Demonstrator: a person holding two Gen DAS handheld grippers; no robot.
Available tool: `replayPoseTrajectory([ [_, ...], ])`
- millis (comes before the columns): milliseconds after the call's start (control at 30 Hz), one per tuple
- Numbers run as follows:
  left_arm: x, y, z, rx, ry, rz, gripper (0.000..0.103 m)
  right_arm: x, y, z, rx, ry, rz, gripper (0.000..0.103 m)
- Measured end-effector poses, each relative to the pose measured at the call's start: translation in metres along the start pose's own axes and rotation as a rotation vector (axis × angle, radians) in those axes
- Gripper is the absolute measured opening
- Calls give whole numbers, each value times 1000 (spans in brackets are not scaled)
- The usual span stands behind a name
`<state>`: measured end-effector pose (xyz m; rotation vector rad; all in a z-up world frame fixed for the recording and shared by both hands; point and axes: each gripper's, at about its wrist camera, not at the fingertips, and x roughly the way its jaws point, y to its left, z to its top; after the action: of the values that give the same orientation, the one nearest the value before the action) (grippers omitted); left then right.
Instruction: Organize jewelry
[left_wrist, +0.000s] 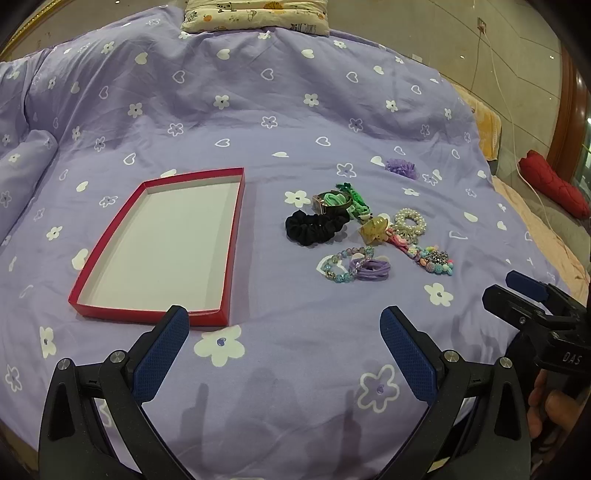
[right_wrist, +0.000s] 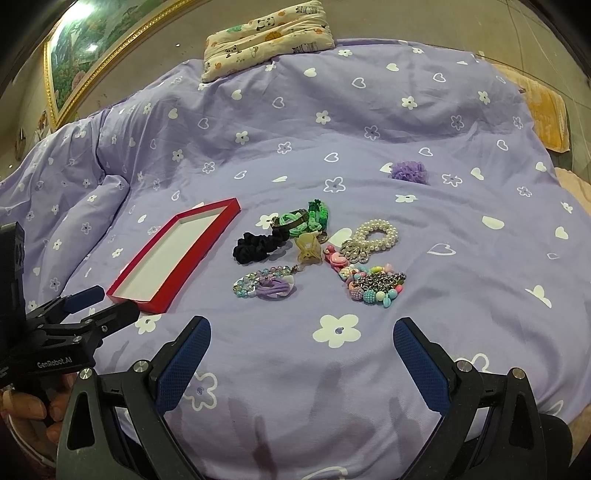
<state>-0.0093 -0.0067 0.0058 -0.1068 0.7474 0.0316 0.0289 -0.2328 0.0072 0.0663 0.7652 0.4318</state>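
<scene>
Shallow rectangular red tray, ruffled black scrunchie, pearl bracelet

Ahead of the left fingers, the watch was partly hidden behind the black scrunchie, its face too small to read. The pillow far beyond was cut off by the top edge. Beside the right fingers, the person's hand was mostly hidden.
</scene>
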Motion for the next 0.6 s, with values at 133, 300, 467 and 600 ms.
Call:
replayPoseTrajectory([
  [133, 0, 0, 0, 0, 0, -1, 103, 0, 0, 0, 0, 0, 3, 100],
  [300, 1, 0, 1, 0, 4, -2, 103, 1, 1, 1, -2, -1, 5, 100],
  [467, 3, 1, 2, 2, 9, -6, 103, 1, 1, 1, 1, -3, 11, 100],
  [600, 9, 0, 2, 2, 17, -12, 103, 2, 0, 2, 5, -3, 15, 100],
])
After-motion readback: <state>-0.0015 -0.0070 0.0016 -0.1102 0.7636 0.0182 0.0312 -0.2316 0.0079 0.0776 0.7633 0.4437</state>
